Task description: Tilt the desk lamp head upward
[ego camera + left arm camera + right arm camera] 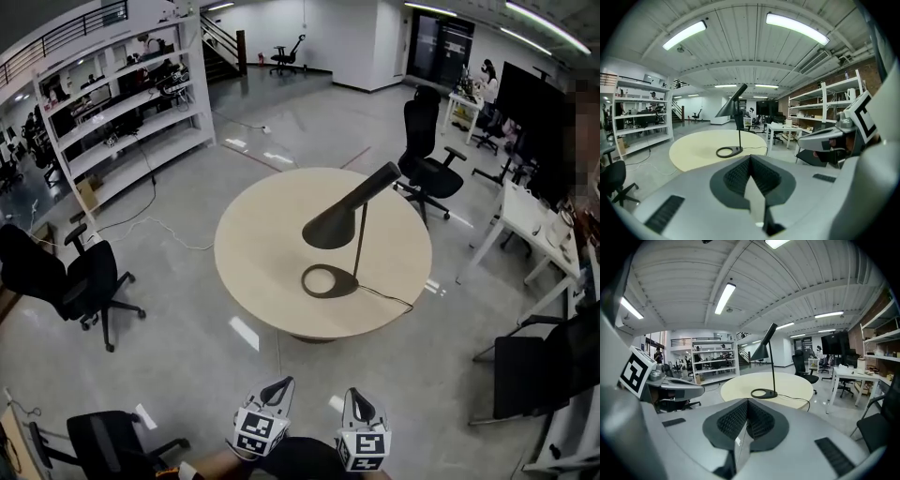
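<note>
Well, only the head view shows me both tools together: the left tongs (pixel 278 385) and right tongs (pixel 359 399) sit side by side at the bottom edge, each with its marker cube, pointing toward the round beige bench (pixel 246 281) and well apart from it; the dark desk lamp (pixel 359 246) stands on that bench right of centre, its ring-shaped base (pixel 329 281) flat, its thin stem upright, its conical shade (pixel 339 221) sloping down to the left; a black cord (pixel 386 296) trails from the base to the bench's edge.

The left gripper view shows what the head view cannot: the left tongs (pixel 750 158) have ribbed dark pads pressed together on nothing, with the lamp (pixel 739 127) far ahead; the right gripper view shows the right tongs (pixel 747 400) likewise closed and empty, level, facing the lamp (pixel 773 365).
</note>
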Demonstrator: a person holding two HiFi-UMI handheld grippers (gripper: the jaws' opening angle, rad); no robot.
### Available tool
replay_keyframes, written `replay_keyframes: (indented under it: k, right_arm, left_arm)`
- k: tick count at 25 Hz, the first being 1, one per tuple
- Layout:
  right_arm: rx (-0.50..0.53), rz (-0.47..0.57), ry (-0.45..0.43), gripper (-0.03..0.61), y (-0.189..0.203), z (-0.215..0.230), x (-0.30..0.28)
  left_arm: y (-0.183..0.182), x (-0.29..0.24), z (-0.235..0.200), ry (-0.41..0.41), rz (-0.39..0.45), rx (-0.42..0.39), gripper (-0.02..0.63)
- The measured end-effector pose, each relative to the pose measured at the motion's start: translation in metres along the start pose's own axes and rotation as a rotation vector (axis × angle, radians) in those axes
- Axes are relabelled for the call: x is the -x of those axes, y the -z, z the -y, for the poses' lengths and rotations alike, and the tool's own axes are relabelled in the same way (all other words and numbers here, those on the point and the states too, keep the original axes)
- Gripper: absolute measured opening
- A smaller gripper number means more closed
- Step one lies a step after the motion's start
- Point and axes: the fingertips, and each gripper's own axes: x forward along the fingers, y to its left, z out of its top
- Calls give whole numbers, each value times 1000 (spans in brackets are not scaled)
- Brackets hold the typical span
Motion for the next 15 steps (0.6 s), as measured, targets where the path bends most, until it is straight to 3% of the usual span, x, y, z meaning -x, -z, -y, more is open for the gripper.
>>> replay_keyframes:
  k: [8,15]
  right_arm:
    - [57,-4,58,14,-71,-50,-106]
    - [77,26,117,14,-109,-71,-160]
  left_arm:
    - [-52,-37,-130,63,41,52,48]
    - [-76,-55,-196,124,68,63,48]
